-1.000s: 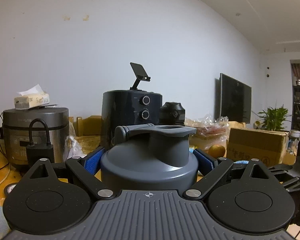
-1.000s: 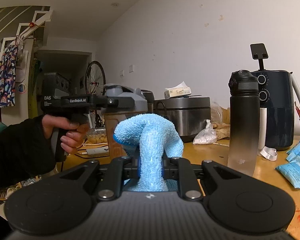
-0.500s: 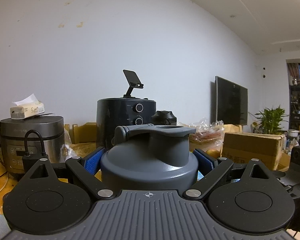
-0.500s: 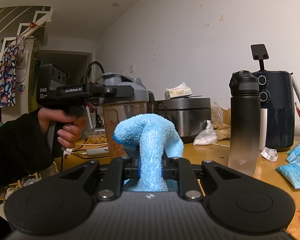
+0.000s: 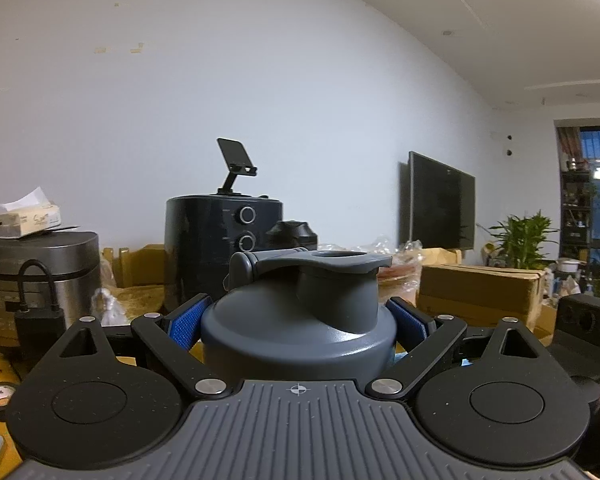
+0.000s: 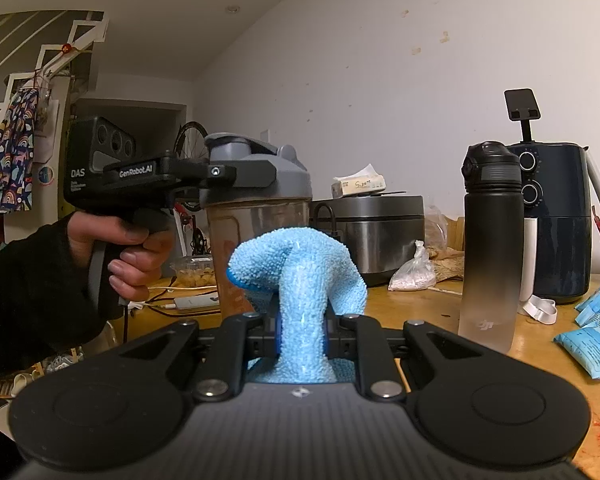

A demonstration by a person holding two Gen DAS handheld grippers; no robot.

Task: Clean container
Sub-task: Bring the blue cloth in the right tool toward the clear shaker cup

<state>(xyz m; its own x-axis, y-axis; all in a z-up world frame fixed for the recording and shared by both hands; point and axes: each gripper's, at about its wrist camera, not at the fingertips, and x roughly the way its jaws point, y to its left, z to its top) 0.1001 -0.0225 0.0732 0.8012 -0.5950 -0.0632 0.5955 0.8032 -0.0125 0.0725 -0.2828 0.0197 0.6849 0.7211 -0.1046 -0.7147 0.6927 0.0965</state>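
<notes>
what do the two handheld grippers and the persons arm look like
Both grippers are black with round pivot discs, angled linkage arms, silver screws and a ribbed grey base. The left gripper has blue textured pads; from the side its body reads "GenRobot.AI" and "DAS". The right gripper matches. The left hand emerges from a black sleeve.

1 shaker container (image 6: 260,216), 1 blue cloth (image 6: 300,280), 2 grippers, 1 black water bottle (image 6: 490,248), 1 air fryer (image 6: 556,224), 1 rice cooker (image 6: 380,232), 1 tissue box (image 6: 358,186), 1 television (image 5: 440,202), 1 cardboard box (image 5: 480,292)
</notes>
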